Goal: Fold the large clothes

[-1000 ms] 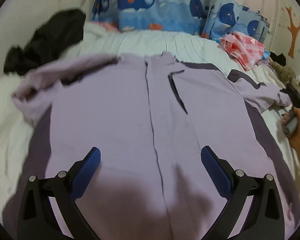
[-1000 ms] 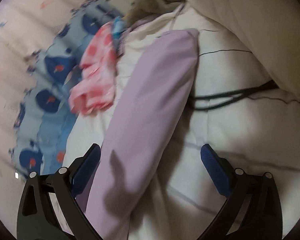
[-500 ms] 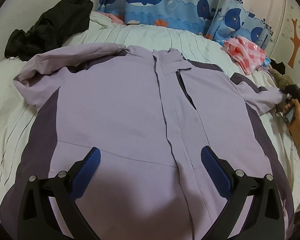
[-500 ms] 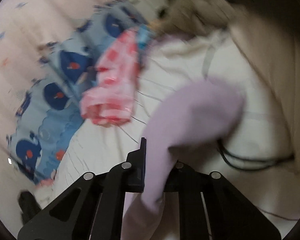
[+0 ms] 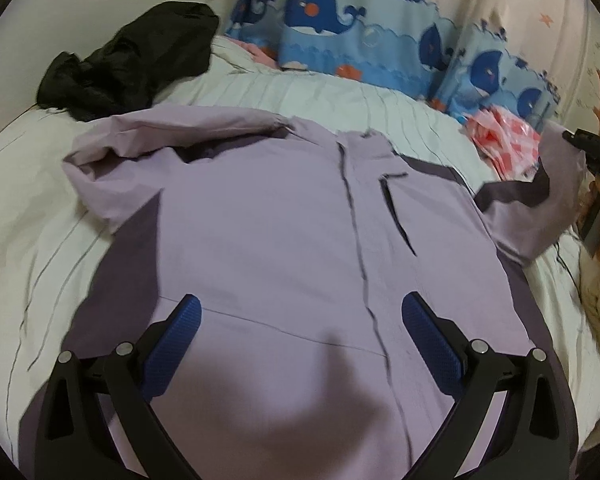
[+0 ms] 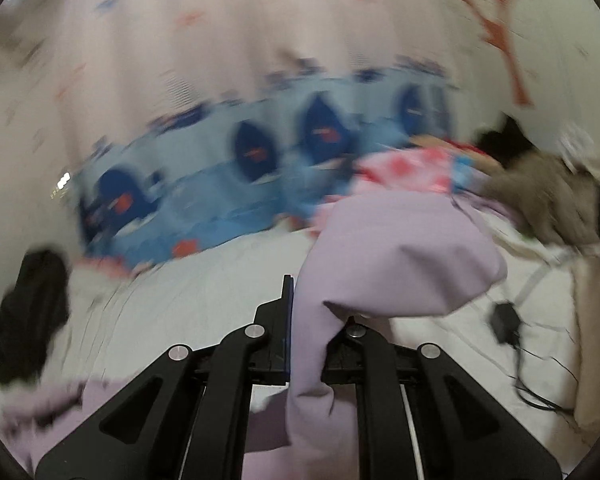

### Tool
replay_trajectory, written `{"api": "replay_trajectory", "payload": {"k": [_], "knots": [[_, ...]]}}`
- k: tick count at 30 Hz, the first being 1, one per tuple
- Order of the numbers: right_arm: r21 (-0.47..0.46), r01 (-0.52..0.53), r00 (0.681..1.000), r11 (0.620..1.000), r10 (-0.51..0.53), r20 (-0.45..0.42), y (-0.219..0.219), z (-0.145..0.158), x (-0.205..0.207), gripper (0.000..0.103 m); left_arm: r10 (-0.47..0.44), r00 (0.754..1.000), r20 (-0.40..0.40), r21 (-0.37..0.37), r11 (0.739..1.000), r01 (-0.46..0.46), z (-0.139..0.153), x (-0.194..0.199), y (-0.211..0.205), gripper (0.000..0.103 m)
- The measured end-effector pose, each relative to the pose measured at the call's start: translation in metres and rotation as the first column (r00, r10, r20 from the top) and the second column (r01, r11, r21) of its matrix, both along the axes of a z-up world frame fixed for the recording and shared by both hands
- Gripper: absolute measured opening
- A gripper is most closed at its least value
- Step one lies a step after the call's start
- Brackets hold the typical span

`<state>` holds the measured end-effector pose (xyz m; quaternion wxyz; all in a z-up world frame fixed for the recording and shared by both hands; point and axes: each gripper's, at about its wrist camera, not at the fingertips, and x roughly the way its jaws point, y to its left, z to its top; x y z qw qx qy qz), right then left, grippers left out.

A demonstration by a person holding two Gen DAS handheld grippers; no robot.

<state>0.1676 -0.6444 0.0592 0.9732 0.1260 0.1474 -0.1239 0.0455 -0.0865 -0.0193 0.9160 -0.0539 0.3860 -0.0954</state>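
A large lilac jacket [image 5: 268, 232] with dark purple side panels lies front up on the white bed [image 5: 32, 208], zip down its middle. My left gripper [image 5: 300, 328] hovers open over its lower half, nothing between the blue pads. My right gripper [image 6: 304, 312] is shut on the jacket's right sleeve [image 6: 396, 256], which drapes over its fingers. In the left wrist view that sleeve [image 5: 540, 200] is lifted off the bed at the far right, held by the right gripper [image 5: 580, 142] with a hand behind it. The other sleeve [image 5: 172, 128] lies folded across the top left.
A black garment [image 5: 132, 60] is heaped at the bed's far left corner. A pink patterned cloth [image 5: 504, 140] lies at the far right near blue whale-print pillows [image 5: 356, 36]. A black cable with an adapter [image 6: 504, 320] trails on the sheet at the right.
The right gripper shut on the right sleeve and swung up with it, rolling; the sleeve now hangs lifted off the bed. The left gripper drifted a little over the jacket, still open.
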Motion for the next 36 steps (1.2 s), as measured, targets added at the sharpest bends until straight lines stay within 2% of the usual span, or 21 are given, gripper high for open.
{"api": "replay_trajectory", "payload": {"k": [4,7,11,12,13,14,16,17,19,21,22,24,25,26,28,30,31,32,34,36], "knots": [[-0.154,-0.212,0.977,0.965,0.205,-0.061,0.113,-0.014,0.009,0.009,0.051,0.999,-0.009,-0.015,0.999,-0.051,0.002,0.005,0.020,0.096],[-0.260,-0.383,0.923,0.886,0.360,-0.133,0.206,-0.039,0.003,0.009,0.089,0.996,-0.018,-0.039,0.995,-0.090,0.004,0.008,0.037,0.096],[-0.365,-0.586,0.810,0.723,0.516,-0.277,0.316,-0.090,-0.008,0.009,0.152,0.988,-0.031,-0.067,0.986,-0.154,0.006,0.012,0.066,0.096],[-0.381,-0.645,0.764,0.663,0.539,-0.354,0.344,-0.112,-0.007,0.009,0.162,0.986,-0.038,-0.072,0.984,-0.164,0.005,0.014,0.071,0.096],[-0.391,-0.680,0.732,0.621,0.542,-0.413,0.362,-0.129,-0.007,0.010,0.178,0.983,-0.053,-0.086,0.979,-0.182,0.004,0.016,0.080,0.096],[-0.417,-0.716,0.695,0.559,0.523,-0.493,0.382,-0.153,-0.008,0.011,0.188,0.980,-0.064,-0.097,0.976,-0.194,0.003,0.016,0.085,0.096],[-0.454,-0.753,0.655,0.477,0.479,-0.584,0.401,-0.178,-0.010,0.015,0.208,0.974,-0.095,-0.127,0.967,-0.219,0.000,0.018,0.097,0.096],[-0.490,-0.748,0.663,0.447,0.462,-0.589,0.407,-0.185,-0.015,0.016,0.218,0.969,-0.117,-0.151,0.960,-0.234,-0.002,0.020,0.105,0.096],[-0.503,-0.746,0.666,0.437,0.476,-0.574,0.409,-0.183,-0.021,0.018,0.229,0.962,-0.146,-0.184,0.949,-0.254,-0.006,0.021,0.115,0.096],[-0.486,-0.747,0.664,0.452,0.482,-0.572,0.409,-0.180,-0.023,0.019,0.240,0.956,-0.170,-0.213,0.938,-0.274,-0.009,0.023,0.124,0.096],[-0.467,-0.752,0.658,0.465,0.488,-0.574,0.407,-0.177,-0.022,0.021,0.243,0.954,-0.177,-0.222,0.934,-0.279,-0.010,0.023,0.126,0.096],[-0.414,-0.752,0.655,0.513,0.509,-0.558,0.405,-0.166,-0.025,0.028,0.256,0.950,-0.181,-0.235,0.926,-0.294,-0.009,0.023,0.133,0.096],[-0.402,-0.749,0.658,0.526,0.526,-0.539,0.408,-0.161,-0.032,0.040,0.267,0.947,-0.177,-0.239,0.922,-0.304,-0.008,0.023,0.136,0.096],[-0.400,-0.752,0.658,0.524,0.557,-0.507,0.413,-0.155,-0.039,0.061,0.283,0.944,-0.171,-0.242,0.916,-0.318,-0.007,0.022,0.140,0.096],[-0.438,-0.750,0.661,0.495,0.581,-0.475,0.426,-0.138,-0.042,0.082,0.304,0.937,-0.171,-0.252,0.906,-0.339,-0.005,0.022,0.145,0.096],[-0.489,-0.754,0.652,0.439,0.592,-0.473,0.450,-0.138,-0.046,0.084,0.314,0.933,-0.176,-0.259,0.899,-0.352,-0.006,0.023,0.149,0.096],[-0.521,-0.744,0.662,0.419,0.571,-0.486,0.463,-0.142,-0.043,0.084,0.317,0.932,-0.176,-0.259,0.898,-0.355,-0.006,0.023,0.150,0.096],[-0.529,-0.740,0.668,0.416,0.551,-0.501,0.471,-0.144,-0.037,0.084,0.320,0.932,-0.168,-0.253,0.900,-0.355,-0.005,0.024,0.149,0.096],[-0.493,-0.751,0.660,0.439,0.532,-0.531,0.478,-0.142,-0.029,0.084,0.306,0.942,-0.137,-0.236,0.914,-0.331,-0.001,0.025,0.146,0.096],[-0.450,-0.737,0.676,0.504,0.524,-0.519,0.467,-0.131,-0.030,0.084,0.256,0.961,-0.102,-0.206,0.940,-0.273,0.005,0.028,0.136,0.096]]}}
